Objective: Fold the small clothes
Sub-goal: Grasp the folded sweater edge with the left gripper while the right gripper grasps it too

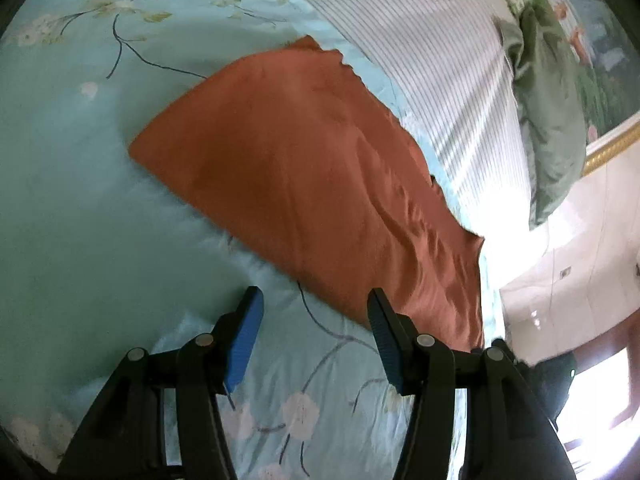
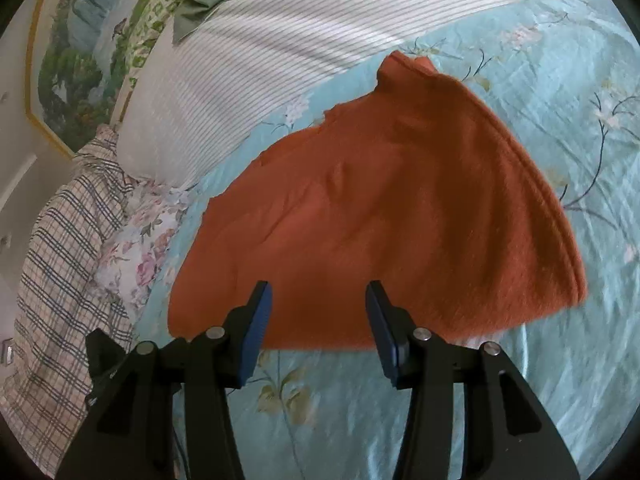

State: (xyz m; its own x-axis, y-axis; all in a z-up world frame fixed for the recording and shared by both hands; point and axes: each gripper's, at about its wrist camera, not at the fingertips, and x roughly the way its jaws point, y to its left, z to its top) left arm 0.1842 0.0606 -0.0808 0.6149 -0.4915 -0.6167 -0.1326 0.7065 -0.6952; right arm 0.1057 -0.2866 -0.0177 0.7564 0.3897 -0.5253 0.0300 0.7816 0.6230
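- We find the left gripper [image 1: 316, 300] angled downward, jaws apart and empty, above the pale blue floral bedsheet [image 1: 80, 220].
- The right gripper [image 2: 318, 294] is likewise tilted down, jaws parted, gripping nothing.
- The rust-orange cloth garment [image 2: 380, 220] lies spread flat on the sheet, just ahead of both grippers.
- A white striped pillow [image 2: 260, 60] lies beyond it.
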